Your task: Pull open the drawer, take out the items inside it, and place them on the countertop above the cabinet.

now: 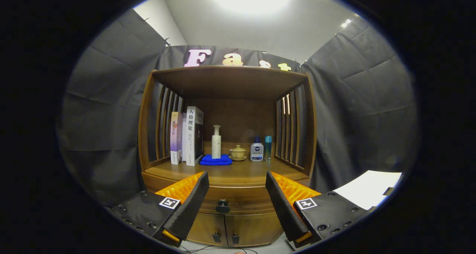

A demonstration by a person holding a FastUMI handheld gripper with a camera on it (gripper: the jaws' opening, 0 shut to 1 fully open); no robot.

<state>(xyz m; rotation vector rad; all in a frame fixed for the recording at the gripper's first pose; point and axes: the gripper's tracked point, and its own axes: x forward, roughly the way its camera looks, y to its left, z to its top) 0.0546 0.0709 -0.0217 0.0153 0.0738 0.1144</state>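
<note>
The drawer [238, 202] sits closed just ahead of our gripper [237, 205], its dark knob [222, 206] showing between the spread fingers, nearer the left one, which grip nothing. We judge the wooden front stiff and the small round knob the only place to pinch; it may slip. Beyond the fingers, on the countertop [241, 174], stand books [187, 135], a pump bottle [216, 142] on a blue cloth [215, 160], a lidded cup [238, 153] and two small bottles [261, 149].

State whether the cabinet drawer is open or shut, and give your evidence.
Shut: the drawer front sits flush under the countertop, its knob between the open gripper fingers.
</note>
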